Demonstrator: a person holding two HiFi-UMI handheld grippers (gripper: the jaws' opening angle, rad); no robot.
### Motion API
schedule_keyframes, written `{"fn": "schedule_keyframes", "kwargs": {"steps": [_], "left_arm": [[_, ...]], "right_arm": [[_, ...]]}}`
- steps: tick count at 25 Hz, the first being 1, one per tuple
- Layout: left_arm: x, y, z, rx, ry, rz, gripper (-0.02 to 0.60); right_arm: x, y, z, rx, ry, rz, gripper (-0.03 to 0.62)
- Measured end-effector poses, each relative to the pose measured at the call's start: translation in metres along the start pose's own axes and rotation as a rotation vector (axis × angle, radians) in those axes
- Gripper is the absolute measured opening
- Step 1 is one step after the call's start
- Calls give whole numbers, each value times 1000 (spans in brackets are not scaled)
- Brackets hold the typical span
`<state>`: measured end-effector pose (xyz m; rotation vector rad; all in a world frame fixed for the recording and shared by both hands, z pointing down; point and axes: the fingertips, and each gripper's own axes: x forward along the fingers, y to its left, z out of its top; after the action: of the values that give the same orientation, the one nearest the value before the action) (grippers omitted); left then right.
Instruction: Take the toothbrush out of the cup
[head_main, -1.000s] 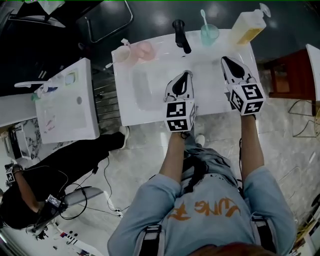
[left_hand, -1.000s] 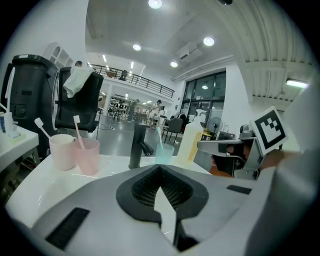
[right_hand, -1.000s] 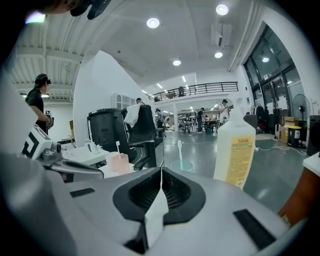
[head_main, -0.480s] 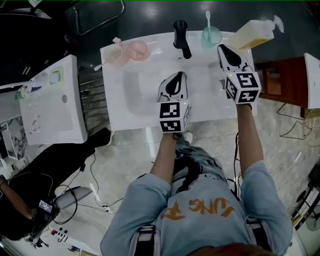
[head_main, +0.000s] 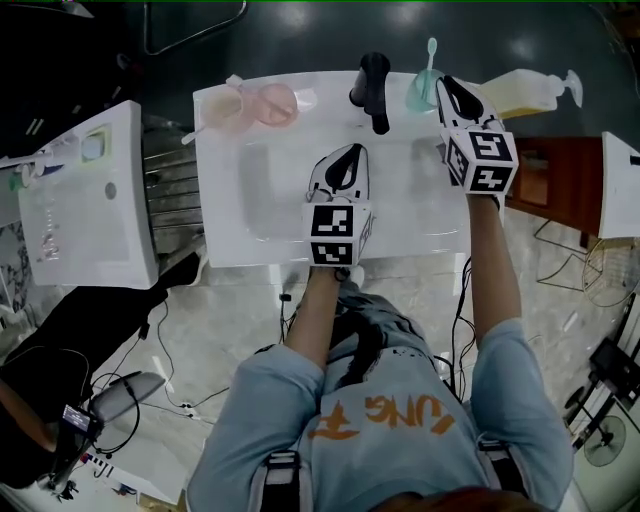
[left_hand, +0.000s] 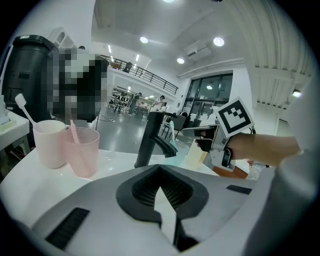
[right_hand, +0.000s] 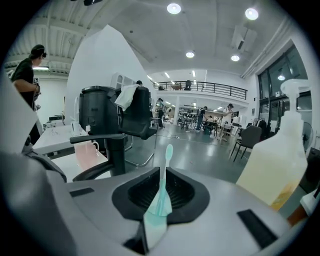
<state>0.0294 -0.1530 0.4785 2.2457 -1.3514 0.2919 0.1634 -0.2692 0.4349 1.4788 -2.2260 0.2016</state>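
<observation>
The left gripper (head_main: 350, 152) is held over the basin (head_main: 270, 190) of the white worktop (head_main: 215, 230). Its jaws are drawn together at the tips, with only a thin wedge of light behind them, and nothing is held between them.

Along the far edge of the worktop a row of containers is set. At the left a cream cup (left_hand: 49, 142) is seen with a white brush (left_hand: 22, 107) leaning out of it. Touching it stands a translucent pink cup (left_hand: 84, 152) with a pink handle (left_hand: 74, 132) inside. A black tap (head_main: 372, 85) is mounted in the middle. To its right a teal cup (head_main: 418, 93) is placed, and the toothbrush (right_hand: 164, 172) is stood in it. Farthest right a pump bottle (head_main: 528, 90) is seen, partly filled with yellowish liquid.

The toothbrush is pale teal and slender, with a small rounded head at the top and a handle that widens lower down. It is stood almost upright, its head well above the rim.

The right gripper (head_main: 446, 82) is held at the teal cup's right side, its jaws likewise closed up and gripping nothing. In the right gripper view the toothbrush is lined up with the seam between the jaws. In the head view it is seen just left of their tips.
</observation>
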Motion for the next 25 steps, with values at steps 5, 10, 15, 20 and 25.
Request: {"fn": "schedule_keyframes", "kwargs": {"steps": [5, 10, 15, 20, 25], "left_arm": [[5, 13, 4, -7, 3, 0, 8], [9, 21, 9, -12, 4, -9, 8], [13, 30, 19, -20, -4, -21, 8], [20, 38, 18, -34, -1, -37, 8], [25, 37, 22, -35, 0, -62, 8]], "right_arm": [[20, -1, 2, -21, 41, 1, 31], [36, -3, 5, -42, 83, -2, 32], [46, -4, 1, -25, 122, 3, 43], [53, -2, -3, -40, 163, 0, 75], [56, -5, -6, -39, 187, -17, 72]]}}
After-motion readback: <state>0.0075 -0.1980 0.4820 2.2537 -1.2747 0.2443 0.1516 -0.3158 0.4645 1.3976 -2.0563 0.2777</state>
